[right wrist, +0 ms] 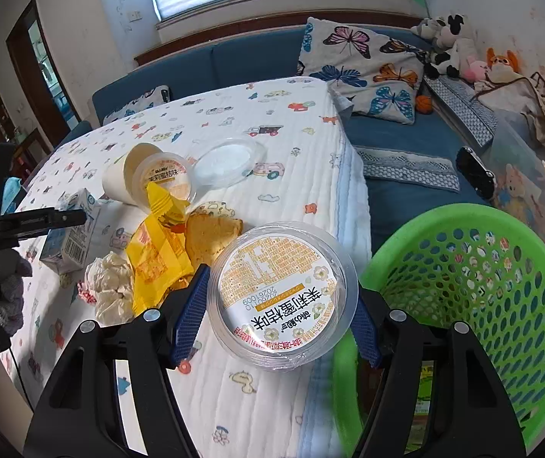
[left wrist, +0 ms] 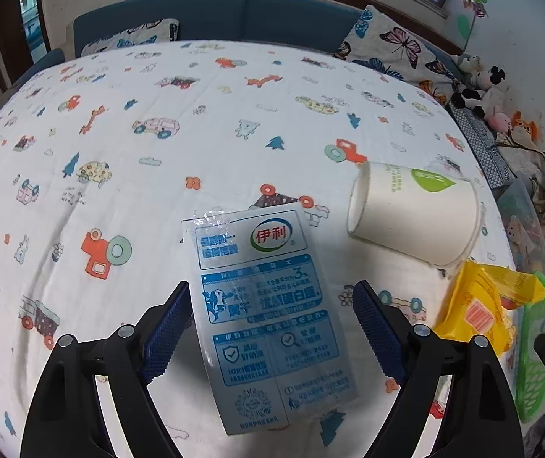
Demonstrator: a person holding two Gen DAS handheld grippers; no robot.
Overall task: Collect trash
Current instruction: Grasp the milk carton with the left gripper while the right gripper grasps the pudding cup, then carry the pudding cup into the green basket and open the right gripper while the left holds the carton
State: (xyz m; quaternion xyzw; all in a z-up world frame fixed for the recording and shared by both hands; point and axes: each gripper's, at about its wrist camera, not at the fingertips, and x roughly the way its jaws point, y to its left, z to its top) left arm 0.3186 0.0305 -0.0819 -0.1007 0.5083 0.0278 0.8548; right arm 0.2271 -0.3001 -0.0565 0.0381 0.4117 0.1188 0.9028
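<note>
My left gripper (left wrist: 270, 328) is open around a blue and white milk carton (left wrist: 268, 320) lying on the patterned tablecloth; the pads stand on either side, the right one apart from it. The carton also shows in the right wrist view (right wrist: 71, 234). My right gripper (right wrist: 282, 316) is shut on a clear plastic cup with a yellow and white label (right wrist: 283, 297), held at the table's edge beside the green basket (right wrist: 474, 305). A tipped white paper cup (left wrist: 413, 217) lies right of the carton.
A yellow wrapper (right wrist: 157, 244), a crumpled tissue (right wrist: 110, 290), a tipped labelled cup (right wrist: 165, 181), a clear lid (right wrist: 226, 164) and a flat biscuit-like piece (right wrist: 211, 236) lie on the table (right wrist: 291, 122). A blue sofa with butterfly pillows (right wrist: 367, 65) stands behind.
</note>
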